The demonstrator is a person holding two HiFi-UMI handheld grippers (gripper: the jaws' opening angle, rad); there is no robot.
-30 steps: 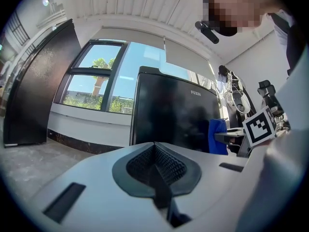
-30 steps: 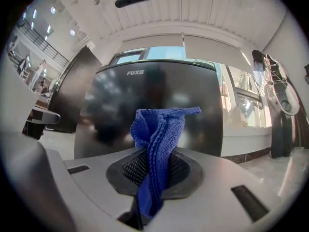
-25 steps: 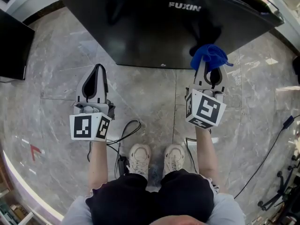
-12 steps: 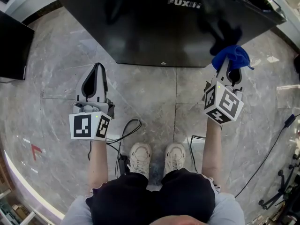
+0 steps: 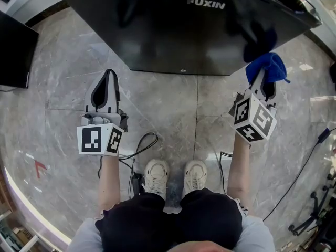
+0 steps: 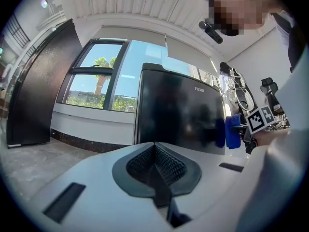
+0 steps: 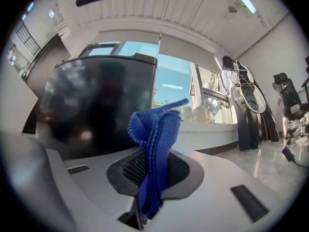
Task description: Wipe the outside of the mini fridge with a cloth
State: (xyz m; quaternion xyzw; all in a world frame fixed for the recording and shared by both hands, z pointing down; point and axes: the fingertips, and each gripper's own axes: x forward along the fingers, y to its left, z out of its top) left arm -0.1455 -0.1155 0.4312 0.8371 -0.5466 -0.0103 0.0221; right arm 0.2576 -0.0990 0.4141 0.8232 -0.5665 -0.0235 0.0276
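Blue cloth (image 5: 269, 66) is sitting clamped in the right gripper (image 5: 261, 83), bunching near the fridge's (image 5: 173, 35) right corner, with the black front lying ahead and left of those jaws. Contact is not showing. The left gripper (image 5: 106, 91) is hanging farther back, jaws together on nothing.

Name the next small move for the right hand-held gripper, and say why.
Probably sweep leftward across the door. The right hand-held gripper is shut on the blue cloth, which sits at the right edge of the front of the mini fridge; the rest of that dark panel lies to its left.
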